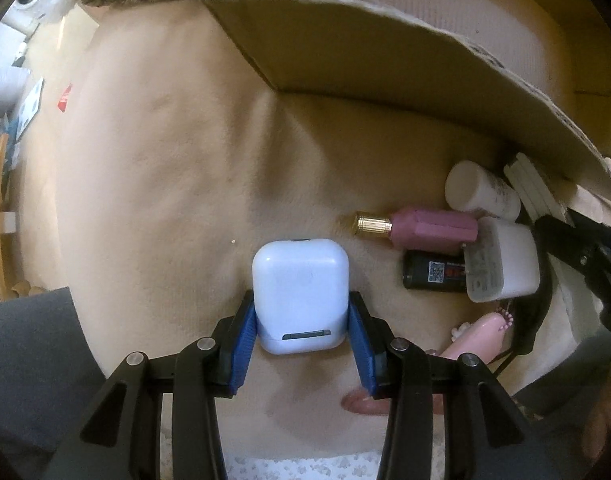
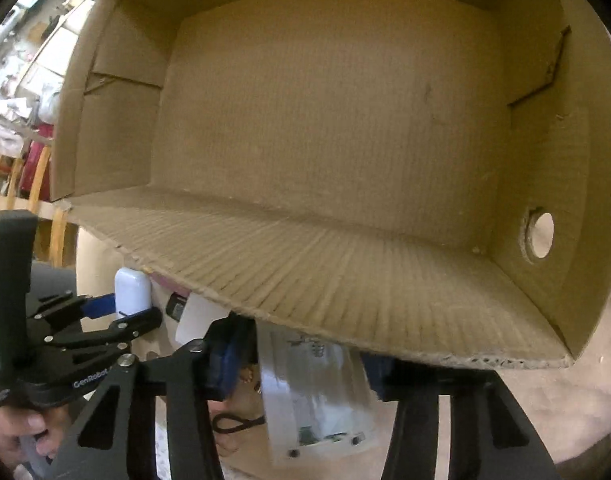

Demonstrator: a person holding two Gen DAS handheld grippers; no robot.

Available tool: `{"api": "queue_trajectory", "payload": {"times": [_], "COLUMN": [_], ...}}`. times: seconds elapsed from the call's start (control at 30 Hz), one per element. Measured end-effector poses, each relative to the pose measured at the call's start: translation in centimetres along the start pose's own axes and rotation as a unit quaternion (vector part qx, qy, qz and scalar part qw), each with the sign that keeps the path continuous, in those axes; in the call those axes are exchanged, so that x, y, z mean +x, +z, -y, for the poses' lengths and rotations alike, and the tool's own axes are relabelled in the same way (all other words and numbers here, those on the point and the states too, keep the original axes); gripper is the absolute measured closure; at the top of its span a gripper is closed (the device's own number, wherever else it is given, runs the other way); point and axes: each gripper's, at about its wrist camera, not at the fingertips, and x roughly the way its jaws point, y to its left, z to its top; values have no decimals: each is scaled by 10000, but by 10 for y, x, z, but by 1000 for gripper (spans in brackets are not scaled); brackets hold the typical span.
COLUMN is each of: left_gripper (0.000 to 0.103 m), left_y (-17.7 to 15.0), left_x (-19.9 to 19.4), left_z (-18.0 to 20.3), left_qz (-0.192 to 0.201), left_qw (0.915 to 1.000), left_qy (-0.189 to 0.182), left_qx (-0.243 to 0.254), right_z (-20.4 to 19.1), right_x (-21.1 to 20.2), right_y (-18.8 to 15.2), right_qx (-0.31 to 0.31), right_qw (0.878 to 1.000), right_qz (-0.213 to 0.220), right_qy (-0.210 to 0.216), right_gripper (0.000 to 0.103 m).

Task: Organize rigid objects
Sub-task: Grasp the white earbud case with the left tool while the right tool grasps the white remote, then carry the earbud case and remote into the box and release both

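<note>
White case: earbud case (image 1: 300, 296) clamped betw blue pads (image 1: 241, 340) of L gripper (image 1: 301, 338), over beige cloth (image 1: 165, 168).
R gripper (image 2: 305, 364): white adapter (image 2: 317, 392) betw jaws; contact unclear.
Cardboard box (image 2: 325, 128): ahead of R gripper, open side facing it.
Clutter: pink bottle (image 1: 429, 226), white tube (image 1: 479, 190), right of L gripper.

surface: beige blanket (image 1: 165, 160) | on it: cardboard box (image 1: 345, 60), pink bottle (image 1: 433, 228), black battery (image 1: 433, 276)

Left gripper (image 1: 301, 316) pointing straight down, blue pads (image 1: 241, 332) pressed on both sides of a white case (image 1: 300, 296), right gripper (image 2: 305, 364) tilted steeply down, jaws partly apart around a white adapter (image 2: 317, 392), contact unclear, a hand (image 2: 13, 432) at 8 o'clock on the left handle
</note>
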Motion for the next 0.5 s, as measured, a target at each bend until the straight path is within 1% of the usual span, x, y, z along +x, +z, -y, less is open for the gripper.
{"api": "queue_trajectory", "payload": {"times": [0.1,0.17,0.23,0.27,0.4,0.5], "left_gripper": [63,64,64,64,64,64], "left_y": [-6,-9,-14,-15,-28,-34], "left_x": [-4,-2,-14,-9,-40,-58], "left_z": [-3,-9,-12,-18,-16,-14], "left_qz": [61,94,151,197,541,796], "left_qw": [9999,9999,9996,9994,9979,9964], "left_qy": [31,-83,-234,-263,-311,-237], "left_qx": [82,12,-53,-54,164,195], "right_z": [-4,-5,-8,-8,-17,-20], "right_x": [-4,-8,-18,-22,-44,-56], "right_y": [-4,-7,-14,-20,-37,-45], "right_qx": [-51,-1,-1,-9,-4,11], "right_qw": [9999,9999,9997,9995,9981,9964], "right_qz": [86,143,241,303,499,687], "right_qy": [-33,22,36,90,375,494], "right_gripper": [56,56,56,56,56,56]}}
